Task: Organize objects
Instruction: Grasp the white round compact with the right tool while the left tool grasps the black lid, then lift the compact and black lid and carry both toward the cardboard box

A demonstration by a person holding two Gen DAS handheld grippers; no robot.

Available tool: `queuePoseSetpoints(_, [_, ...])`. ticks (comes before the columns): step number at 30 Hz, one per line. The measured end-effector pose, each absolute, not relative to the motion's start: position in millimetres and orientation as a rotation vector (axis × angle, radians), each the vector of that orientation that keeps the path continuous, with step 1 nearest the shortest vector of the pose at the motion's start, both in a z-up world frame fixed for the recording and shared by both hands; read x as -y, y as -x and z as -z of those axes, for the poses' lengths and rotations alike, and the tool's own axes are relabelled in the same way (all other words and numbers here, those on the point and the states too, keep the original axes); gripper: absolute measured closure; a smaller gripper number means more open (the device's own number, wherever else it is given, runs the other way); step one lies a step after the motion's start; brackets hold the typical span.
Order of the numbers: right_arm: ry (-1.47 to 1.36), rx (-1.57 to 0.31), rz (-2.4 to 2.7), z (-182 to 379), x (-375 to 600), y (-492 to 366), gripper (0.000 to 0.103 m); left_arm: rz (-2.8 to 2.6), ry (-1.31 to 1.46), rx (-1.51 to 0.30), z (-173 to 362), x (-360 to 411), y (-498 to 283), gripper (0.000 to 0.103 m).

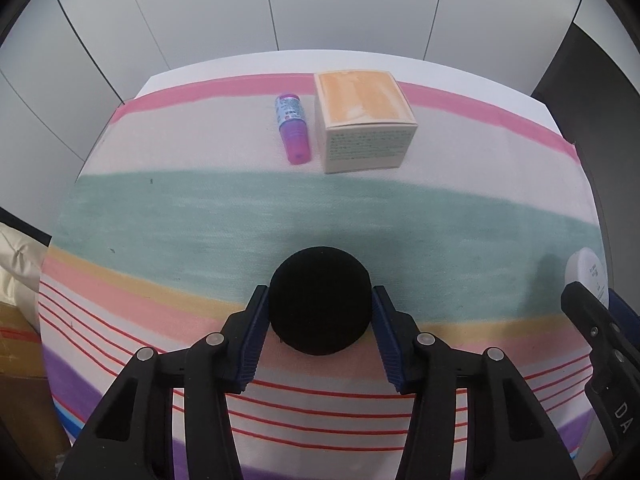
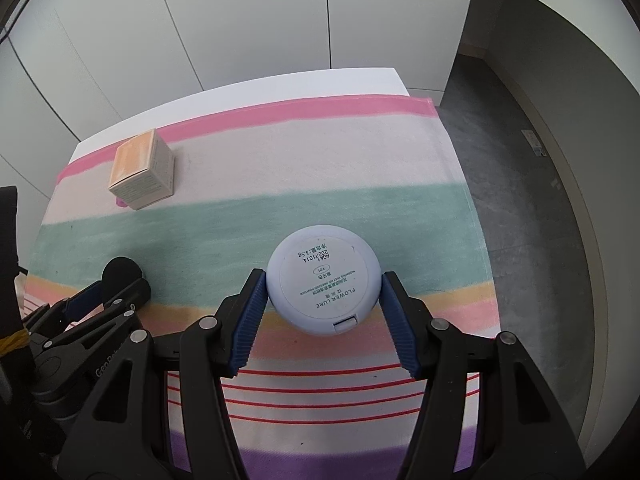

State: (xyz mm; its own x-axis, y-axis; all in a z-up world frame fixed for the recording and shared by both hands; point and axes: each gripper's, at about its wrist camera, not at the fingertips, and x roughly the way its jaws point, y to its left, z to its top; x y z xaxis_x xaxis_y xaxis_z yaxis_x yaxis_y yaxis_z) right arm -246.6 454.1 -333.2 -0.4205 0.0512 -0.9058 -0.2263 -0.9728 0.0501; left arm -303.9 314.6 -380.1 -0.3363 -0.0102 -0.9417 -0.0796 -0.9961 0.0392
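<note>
In the left wrist view, the left gripper (image 1: 320, 312) sits at 6 o'clock with its blue-padded fingers (image 1: 256, 332) pressed against both sides of a round black puff (image 1: 320, 300), holding it over the striped cloth (image 1: 200, 216), near where the green band meets the yellow and pink ones. At 12 o'clock, toward the far edge of the cloth, a purple tube (image 1: 294, 130) lies on its side, cap end nearer the camera, just beside a cream box with an orange top (image 1: 364, 120) to its right. At 3 o'clock, the edge of a white compact (image 1: 586, 272) shows behind a black finger of the right gripper (image 1: 588, 312).

In the right wrist view, the right gripper (image 2: 324, 300) at 6 o'clock has its fingers (image 2: 250, 312) closed against the sides of the white compact (image 2: 324, 280), which lies flat, its printed label facing up and its clasp toward the camera. It sits over the striped cloth (image 2: 360, 168), above the green and yellow bands. At 9 o'clock, the left gripper (image 2: 108, 284) holds the black puff (image 2: 120, 270). At 10 o'clock, the cream box (image 2: 142, 172) stands near the pink band, with a sliver of the purple tube (image 2: 120, 202) at its base. The grey floor (image 2: 520, 184) runs past the cloth at 3 o'clock.
</note>
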Motion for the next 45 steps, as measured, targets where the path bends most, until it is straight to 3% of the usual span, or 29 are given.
queuePoseSetpoints(13, [1.59,-0.182,-2.533,317,-449,257,0.043,-2.567,1.724,-0.132,320,-289,304,0.052])
queuePoseSetpoints(32, [1.416,-0.105,-2.699,107,-404,212,0.043,-2.715,1.498,-0.123,93,-217,251,0.053])
queuePoseSetpoints(38, [1.354,-0.07,-2.748,53,-386,190,0.043,-2.72,1.474,-0.085,59,-199,228,0.053])
queuePoseSetpoints(45, [1.34,-0.046,-2.759,37,-374,173,0.043,-2.741,1.49,-0.079,52,-185,209,0.053])
